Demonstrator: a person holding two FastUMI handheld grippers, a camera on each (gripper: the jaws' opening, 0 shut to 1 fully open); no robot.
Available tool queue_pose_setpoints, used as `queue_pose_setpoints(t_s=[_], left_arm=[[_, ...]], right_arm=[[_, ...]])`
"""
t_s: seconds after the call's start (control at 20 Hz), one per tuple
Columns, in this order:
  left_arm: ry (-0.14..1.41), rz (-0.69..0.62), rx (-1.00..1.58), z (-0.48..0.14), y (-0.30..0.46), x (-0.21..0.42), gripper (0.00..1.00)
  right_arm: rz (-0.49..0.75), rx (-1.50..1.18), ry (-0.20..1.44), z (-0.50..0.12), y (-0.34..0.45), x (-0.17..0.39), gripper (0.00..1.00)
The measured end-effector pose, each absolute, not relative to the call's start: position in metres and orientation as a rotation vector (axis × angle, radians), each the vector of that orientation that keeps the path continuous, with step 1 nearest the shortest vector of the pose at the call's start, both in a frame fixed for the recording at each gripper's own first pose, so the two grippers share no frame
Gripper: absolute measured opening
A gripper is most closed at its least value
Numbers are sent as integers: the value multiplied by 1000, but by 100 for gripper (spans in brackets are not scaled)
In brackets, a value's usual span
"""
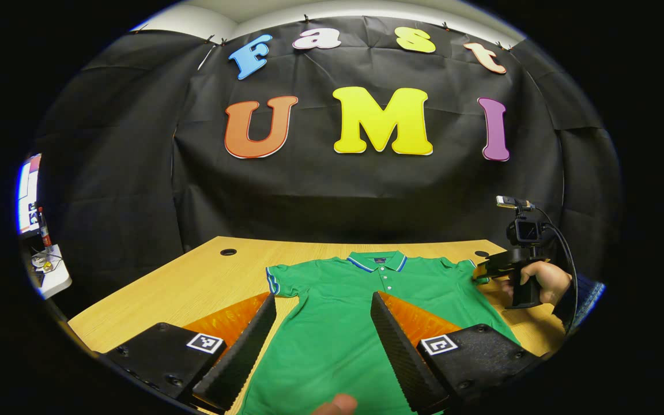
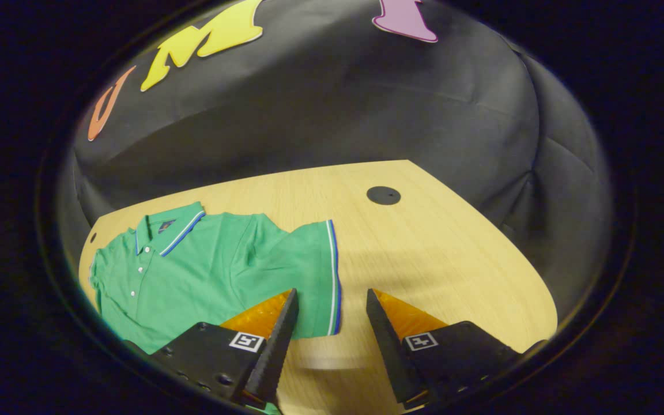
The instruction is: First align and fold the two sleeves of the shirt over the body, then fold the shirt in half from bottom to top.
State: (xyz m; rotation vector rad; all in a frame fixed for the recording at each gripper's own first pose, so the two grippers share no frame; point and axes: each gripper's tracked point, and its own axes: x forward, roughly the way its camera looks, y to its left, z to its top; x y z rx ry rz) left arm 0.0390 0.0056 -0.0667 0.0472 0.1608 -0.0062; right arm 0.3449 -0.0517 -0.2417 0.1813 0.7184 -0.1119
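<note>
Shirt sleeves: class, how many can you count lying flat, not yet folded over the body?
2. One sleeve lies spread at the shirt's left in the left gripper view; the other sleeve lies spread just ahead of the right hand-held gripper.

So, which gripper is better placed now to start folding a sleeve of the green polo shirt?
The right gripper. Its open jaws straddle the striped cuff of the green polo shirt. The left gripper hangs open over the shirt's body, away from either sleeve.
</note>
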Motion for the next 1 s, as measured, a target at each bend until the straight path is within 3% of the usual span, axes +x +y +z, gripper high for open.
queue_pose_setpoints(t_s=[0.1,0.2,0.25,0.3,0.35,0.45,0.55,0.65,1.0], left_arm=[[162,-1,44,-67,6,40,100],[173,-1,39,-70,7,40,100],[179,0,38,-71,8,40,100],[180,2,38,-71,8,40,100],[180,4,40,-70,10,40,100],[169,9,45,-67,11,39,100],[167,13,46,-67,13,40,100],[177,13,44,-69,14,40,100],[178,27,31,-65,21,38,100]], right_arm=[[-107,205,720,-240,-50,347,63],[-101,217,725,-240,-47,347,40],[-91,233,731,-239,-43,348,24],[-88,231,733,-239,-40,349,24],[-77,197,727,-240,-41,349,10],[-67,108,709,-237,-44,350,10],[-59,85,682,-224,-39,350,1],[-57,39,643,-209,-38,352,0],[16,-98,541,-172,4,351,1]])
